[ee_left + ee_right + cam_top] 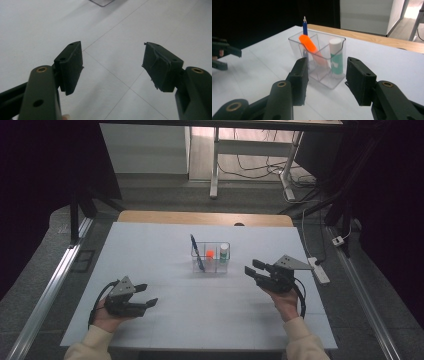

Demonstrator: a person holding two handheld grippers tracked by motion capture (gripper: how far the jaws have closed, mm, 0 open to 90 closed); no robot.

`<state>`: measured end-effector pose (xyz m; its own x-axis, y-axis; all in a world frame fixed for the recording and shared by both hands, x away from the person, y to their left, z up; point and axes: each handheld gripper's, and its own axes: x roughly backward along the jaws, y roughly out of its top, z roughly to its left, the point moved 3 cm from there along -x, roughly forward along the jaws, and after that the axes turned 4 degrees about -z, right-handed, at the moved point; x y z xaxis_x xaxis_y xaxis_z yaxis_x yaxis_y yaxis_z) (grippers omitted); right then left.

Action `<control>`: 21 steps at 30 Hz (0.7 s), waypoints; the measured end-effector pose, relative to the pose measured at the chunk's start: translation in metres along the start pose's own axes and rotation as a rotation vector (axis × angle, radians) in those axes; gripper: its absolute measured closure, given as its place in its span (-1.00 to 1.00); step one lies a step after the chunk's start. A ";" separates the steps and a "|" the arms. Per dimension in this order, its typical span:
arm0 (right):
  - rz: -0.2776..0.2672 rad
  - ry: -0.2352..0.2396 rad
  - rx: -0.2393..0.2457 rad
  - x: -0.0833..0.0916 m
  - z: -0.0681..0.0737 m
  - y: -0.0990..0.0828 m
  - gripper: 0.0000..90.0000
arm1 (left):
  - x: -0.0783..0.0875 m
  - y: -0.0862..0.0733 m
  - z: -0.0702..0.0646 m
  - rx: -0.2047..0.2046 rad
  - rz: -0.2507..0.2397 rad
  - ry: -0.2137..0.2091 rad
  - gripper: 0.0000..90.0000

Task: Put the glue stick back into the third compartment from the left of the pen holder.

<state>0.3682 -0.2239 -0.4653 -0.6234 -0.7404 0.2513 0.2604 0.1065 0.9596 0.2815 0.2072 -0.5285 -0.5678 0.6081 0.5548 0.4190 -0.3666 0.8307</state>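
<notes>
Right tool (325, 80) gapes empty, bare table separating it from clear organizer (329, 58).

White sheet (175, 330): spread under the left claw (149, 294) and the right claw (251, 267).
Wooden tabletop edge (150, 216): beyond both claws.
Power strip (319, 270): on the floor, right of the right claw.
Metal rail (50, 290): left of the left claw.
Desk leg (215, 170): far beyond.

White-covered table (150, 270) with a wooden edge (205, 218) at its far side, grey floor (165, 190), white desk legs (215, 165) and loose cables (260, 170) beyond, power strip (319, 270) at right, metal rails (50, 290) alongside, dark curtains (40, 165) flanking.
</notes>
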 end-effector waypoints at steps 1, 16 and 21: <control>0.003 0.002 0.000 0.002 0.000 -0.002 0.15 | 0.000 0.000 0.000 0.001 0.000 0.000 -0.29; 0.067 0.000 0.035 0.031 -0.004 -0.026 0.11 | 0.000 0.000 0.000 0.003 -0.002 0.001 -0.29; 0.094 0.001 0.043 0.036 -0.004 -0.034 0.08 | 0.001 0.000 0.000 0.002 -0.005 0.002 -0.29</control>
<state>0.3401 -0.2567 -0.4891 -0.5973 -0.7264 0.3401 0.2857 0.2035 0.9365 0.2809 0.2081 -0.5279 -0.5714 0.6085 0.5507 0.4177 -0.3620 0.8334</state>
